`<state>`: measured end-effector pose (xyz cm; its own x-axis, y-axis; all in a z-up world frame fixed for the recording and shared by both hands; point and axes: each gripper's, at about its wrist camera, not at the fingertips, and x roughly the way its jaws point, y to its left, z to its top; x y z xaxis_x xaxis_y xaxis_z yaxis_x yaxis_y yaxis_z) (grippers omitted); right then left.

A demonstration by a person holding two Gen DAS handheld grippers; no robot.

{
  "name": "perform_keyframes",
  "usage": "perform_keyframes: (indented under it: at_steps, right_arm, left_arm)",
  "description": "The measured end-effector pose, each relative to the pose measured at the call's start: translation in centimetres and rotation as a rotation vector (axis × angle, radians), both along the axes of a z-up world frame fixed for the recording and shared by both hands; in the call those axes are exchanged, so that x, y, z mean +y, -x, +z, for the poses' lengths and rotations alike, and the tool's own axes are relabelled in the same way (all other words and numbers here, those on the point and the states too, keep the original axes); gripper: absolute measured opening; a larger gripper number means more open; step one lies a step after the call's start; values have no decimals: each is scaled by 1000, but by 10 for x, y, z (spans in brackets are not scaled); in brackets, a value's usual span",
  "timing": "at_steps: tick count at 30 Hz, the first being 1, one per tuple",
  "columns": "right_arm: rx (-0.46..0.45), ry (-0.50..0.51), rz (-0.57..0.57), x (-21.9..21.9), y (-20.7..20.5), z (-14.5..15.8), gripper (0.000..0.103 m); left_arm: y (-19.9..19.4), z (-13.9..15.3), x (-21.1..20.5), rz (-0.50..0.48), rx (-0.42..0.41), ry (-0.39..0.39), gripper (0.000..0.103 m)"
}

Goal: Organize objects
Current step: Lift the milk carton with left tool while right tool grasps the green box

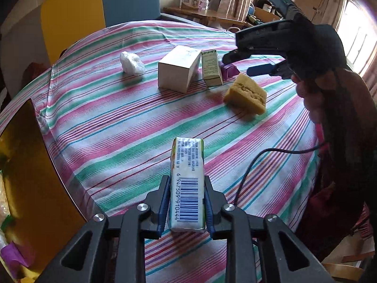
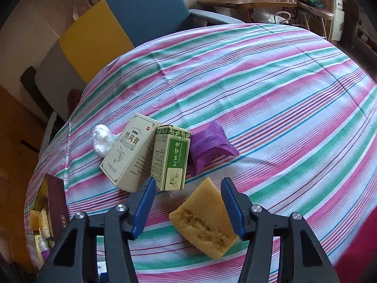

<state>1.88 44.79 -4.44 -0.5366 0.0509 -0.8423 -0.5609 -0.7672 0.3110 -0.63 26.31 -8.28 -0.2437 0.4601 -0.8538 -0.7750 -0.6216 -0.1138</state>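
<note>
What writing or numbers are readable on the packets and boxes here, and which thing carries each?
"6 947509 910444", under a barcode, on the white packet gripped in the left claw; the small print above it is blurred.
"热风膏" on the cream box; its smaller lines are too small to read.
Green box: white characters on its front, too stylised and tilted to read with certainty.
Purple pouch: no text visible.
</note>
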Motion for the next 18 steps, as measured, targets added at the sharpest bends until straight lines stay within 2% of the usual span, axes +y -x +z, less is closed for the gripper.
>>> perform_keyframes:
  at_steps: [9,18]
  right_arm:
    - [-55,36,-1,5,37,-27,59]
    - [-78,42,20,11,46,-42,58]
  left_arm:
    - [-2,-1,2,-6,-6,-13,26]
    - [0,-2,5,5,-16,-24,26]
